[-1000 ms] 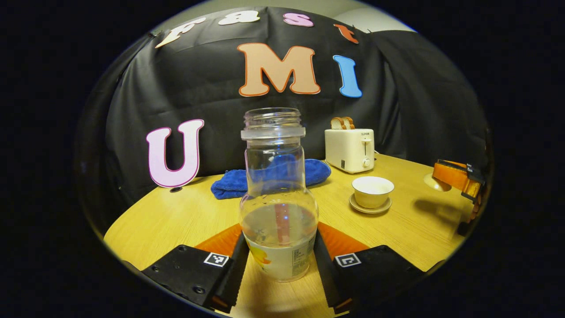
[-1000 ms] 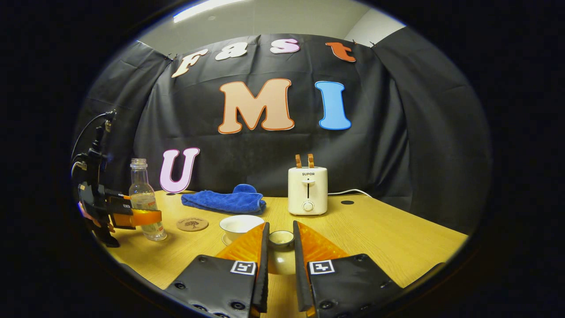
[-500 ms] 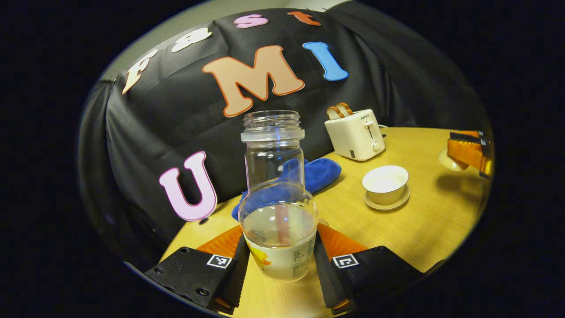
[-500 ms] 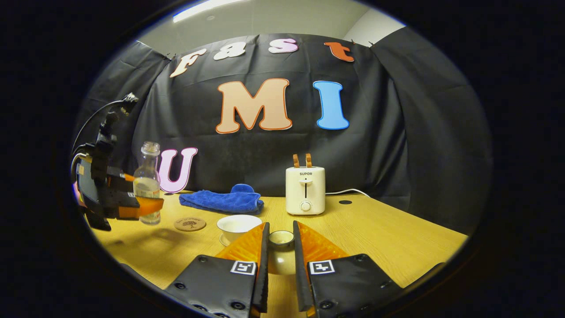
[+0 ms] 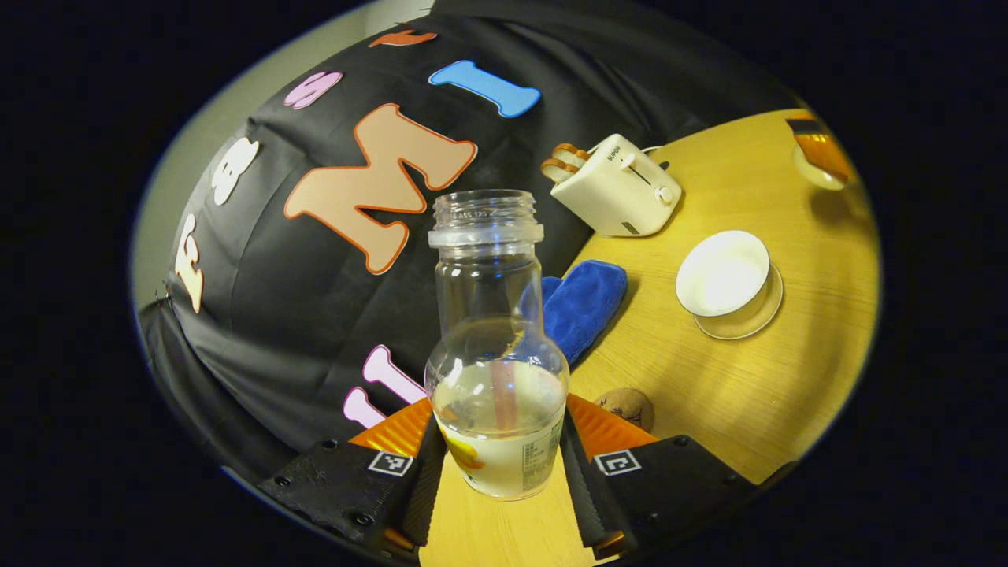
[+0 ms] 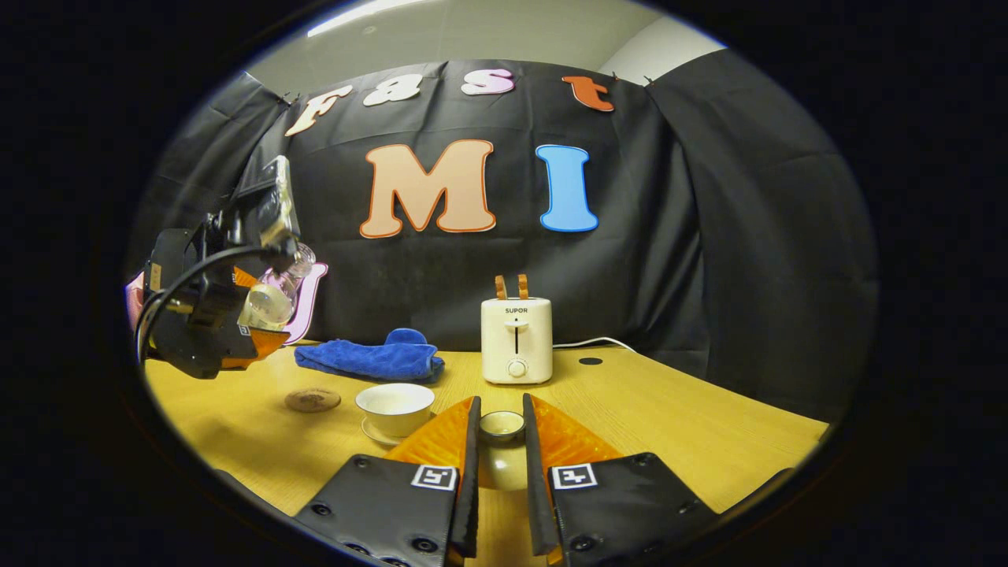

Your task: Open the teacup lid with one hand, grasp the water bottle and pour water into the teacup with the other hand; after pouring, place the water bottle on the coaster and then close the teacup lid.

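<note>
- The left gripper is clamped on the bottle, one finger pressed to each side of its lower body.
- The bottle is uncapped and holds a little water in its rounded base.
- In the right gripper view the left gripper hangs in the air above the counter's left part, with the bottle tilted, its mouth pointing up and to the right.
- The right gripper is closed on the lid, its fingers pinching the knob from both sides; the lid is off the cup.
- The cup stands open on its saucer on the counter, just left of the right gripper's fingers.
- The coaster, a small round disc, lies flat to the left of the cup, apart from it.
- Behind the cup a blue cloth lies bunched near the wall.
- A white toaster with two slices of bread sticking up stands to the right of the cloth.
- In the left gripper view the cup is seen from above, well beyond the bottle's mouth, and the coaster peeks out just past the right finger.
</note>
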The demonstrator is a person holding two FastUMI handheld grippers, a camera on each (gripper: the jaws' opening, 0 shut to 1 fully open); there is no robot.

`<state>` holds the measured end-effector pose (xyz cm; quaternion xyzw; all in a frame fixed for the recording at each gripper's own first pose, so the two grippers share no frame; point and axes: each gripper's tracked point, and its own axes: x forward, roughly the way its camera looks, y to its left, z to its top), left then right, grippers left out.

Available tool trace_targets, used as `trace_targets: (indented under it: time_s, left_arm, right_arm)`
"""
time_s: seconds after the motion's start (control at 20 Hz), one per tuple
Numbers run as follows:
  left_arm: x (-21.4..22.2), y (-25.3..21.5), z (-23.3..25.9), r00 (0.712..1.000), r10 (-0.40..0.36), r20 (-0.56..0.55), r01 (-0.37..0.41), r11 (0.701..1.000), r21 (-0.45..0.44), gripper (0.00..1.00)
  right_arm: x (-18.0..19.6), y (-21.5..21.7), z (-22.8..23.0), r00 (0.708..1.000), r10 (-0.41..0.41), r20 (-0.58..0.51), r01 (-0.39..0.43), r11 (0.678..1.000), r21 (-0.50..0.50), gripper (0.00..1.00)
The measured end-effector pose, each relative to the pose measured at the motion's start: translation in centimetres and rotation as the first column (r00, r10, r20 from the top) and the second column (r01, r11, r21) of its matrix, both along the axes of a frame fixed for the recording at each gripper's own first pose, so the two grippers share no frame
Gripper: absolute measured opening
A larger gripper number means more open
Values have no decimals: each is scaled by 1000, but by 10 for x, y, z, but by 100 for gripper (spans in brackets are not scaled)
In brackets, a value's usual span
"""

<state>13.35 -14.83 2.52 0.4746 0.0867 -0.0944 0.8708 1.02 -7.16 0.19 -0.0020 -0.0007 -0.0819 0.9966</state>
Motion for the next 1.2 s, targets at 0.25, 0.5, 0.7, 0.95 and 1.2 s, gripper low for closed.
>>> trace_targets:
  time_s: [0.25, 0.5, 0.7, 0.95, 1.2]
  left_arm:
    - [13, -3, -9, 1000, -26, 11, 23, 976, 219, 69]
    - [15, -10, -35, 998, -52, -33, 60, 930, 364, 68]
    - [15, -12, -50, 996, -61, -67, 84, 897, 435, 68]
    - [13, -18, -54, 993, -78, -88, 112, 861, 495, 68]
    - [22, -21, -57, 991, -87, -99, 128, 809, 573, 68]
  right_arm:
    - [0, -8, 0, 1000, -25, 1, 25, 1000, -1, 29]
    - [1, -11, 1, 999, -32, 1, 32, 999, -2, 29]
    - [6, -19, 0, 998, -56, 1, 56, 998, -3, 30]
    - [-4, -17, 2, 999, -41, 7, 41, 999, -3, 29]
    - [-4, -18, 1, 999, -44, 4, 44, 999, -3, 29]
